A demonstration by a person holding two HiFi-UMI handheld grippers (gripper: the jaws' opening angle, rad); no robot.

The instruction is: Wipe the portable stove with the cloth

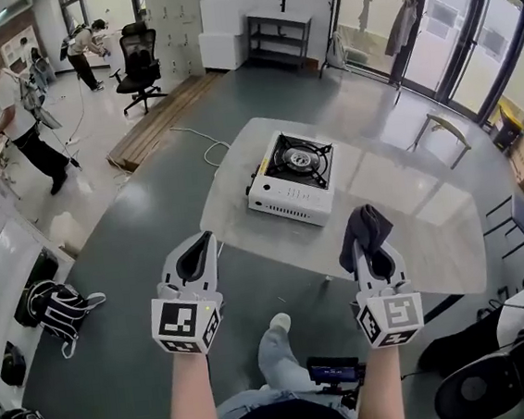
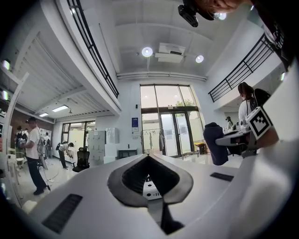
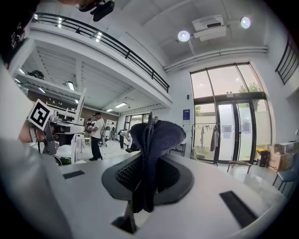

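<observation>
A white portable stove (image 1: 292, 184) with a black burner sits on the grey table (image 1: 410, 198) ahead of both grippers. My right gripper (image 1: 370, 241) is shut on a dark cloth (image 1: 365, 230), held upright above the table's near edge, right of the stove. The cloth (image 3: 152, 144) bunches up between the jaws in the right gripper view. My left gripper (image 1: 193, 256) is shut with nothing in it, just off the table's near left edge. Through its jaws a bit of the stove (image 2: 152, 189) shows.
A black office chair (image 1: 140, 66) and a wooden pallet (image 1: 161, 120) stand far left. People work at the left wall. Black bags (image 1: 56, 305) lie on the floor at left. A stool (image 1: 440, 131) stands beyond the table, with a shelf and a clothes rack behind.
</observation>
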